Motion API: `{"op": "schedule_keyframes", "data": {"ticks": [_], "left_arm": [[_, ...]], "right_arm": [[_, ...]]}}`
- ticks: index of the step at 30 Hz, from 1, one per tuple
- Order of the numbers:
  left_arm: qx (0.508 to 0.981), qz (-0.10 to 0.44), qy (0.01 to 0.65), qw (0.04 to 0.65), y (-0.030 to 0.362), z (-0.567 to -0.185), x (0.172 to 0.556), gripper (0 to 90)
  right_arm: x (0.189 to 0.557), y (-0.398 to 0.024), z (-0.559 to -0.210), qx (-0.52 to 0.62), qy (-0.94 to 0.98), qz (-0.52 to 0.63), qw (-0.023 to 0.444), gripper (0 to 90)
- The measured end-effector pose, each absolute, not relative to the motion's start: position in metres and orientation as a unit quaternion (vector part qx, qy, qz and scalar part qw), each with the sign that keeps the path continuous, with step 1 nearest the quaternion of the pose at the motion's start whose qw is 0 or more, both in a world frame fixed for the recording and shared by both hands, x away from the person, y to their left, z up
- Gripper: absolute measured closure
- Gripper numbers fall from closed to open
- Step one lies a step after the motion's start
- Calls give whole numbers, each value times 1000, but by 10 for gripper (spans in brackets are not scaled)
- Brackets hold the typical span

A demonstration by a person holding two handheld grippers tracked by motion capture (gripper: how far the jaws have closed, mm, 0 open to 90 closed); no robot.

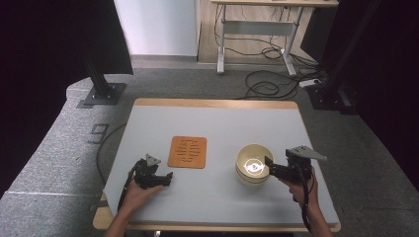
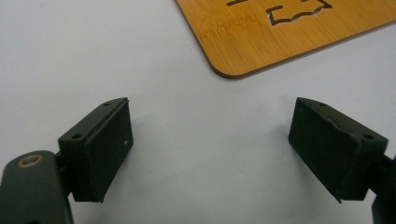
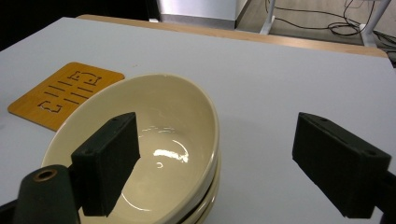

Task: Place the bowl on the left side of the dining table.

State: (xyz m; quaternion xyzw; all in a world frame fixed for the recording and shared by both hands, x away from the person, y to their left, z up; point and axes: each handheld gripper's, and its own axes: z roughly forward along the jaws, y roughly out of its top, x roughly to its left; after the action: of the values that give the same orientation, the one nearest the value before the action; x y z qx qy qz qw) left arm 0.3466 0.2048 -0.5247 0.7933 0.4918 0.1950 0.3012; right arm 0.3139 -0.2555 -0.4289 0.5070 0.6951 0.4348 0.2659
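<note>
A stack of cream bowls [image 1: 253, 165] stands right of the table's middle. In the right gripper view the top bowl [image 3: 159, 140] is empty and glossy. My right gripper [image 1: 270, 166] reaches in from the right and is open. It straddles the bowl's near rim [image 3: 215, 126], one jaw over the inside and the other well outside, and neither pad touches it. A flat bamboo trivet [image 1: 188, 152] with cut-out slots lies left of the middle. My left gripper [image 1: 167, 178] rests low on the table just short of the trivet's near corner [image 2: 229, 70], open and empty [image 2: 210, 116].
The grey table top [image 1: 222, 123] has a wooden edge. Beyond the far edge are the legs of a desk [image 1: 257, 34] and loose cables [image 1: 269, 84] on the floor. Black stand posts [image 1: 101, 84] rise at both sides.
</note>
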Motion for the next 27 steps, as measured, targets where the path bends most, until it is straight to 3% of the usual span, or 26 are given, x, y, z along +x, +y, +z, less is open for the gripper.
{"op": "schedule_keyframes", "data": {"ticks": [27], "left_arm": [[793,196,492,302,205,-525,346,138]], "right_arm": [[321,-244,-441,507,708,413,266,156]]}}
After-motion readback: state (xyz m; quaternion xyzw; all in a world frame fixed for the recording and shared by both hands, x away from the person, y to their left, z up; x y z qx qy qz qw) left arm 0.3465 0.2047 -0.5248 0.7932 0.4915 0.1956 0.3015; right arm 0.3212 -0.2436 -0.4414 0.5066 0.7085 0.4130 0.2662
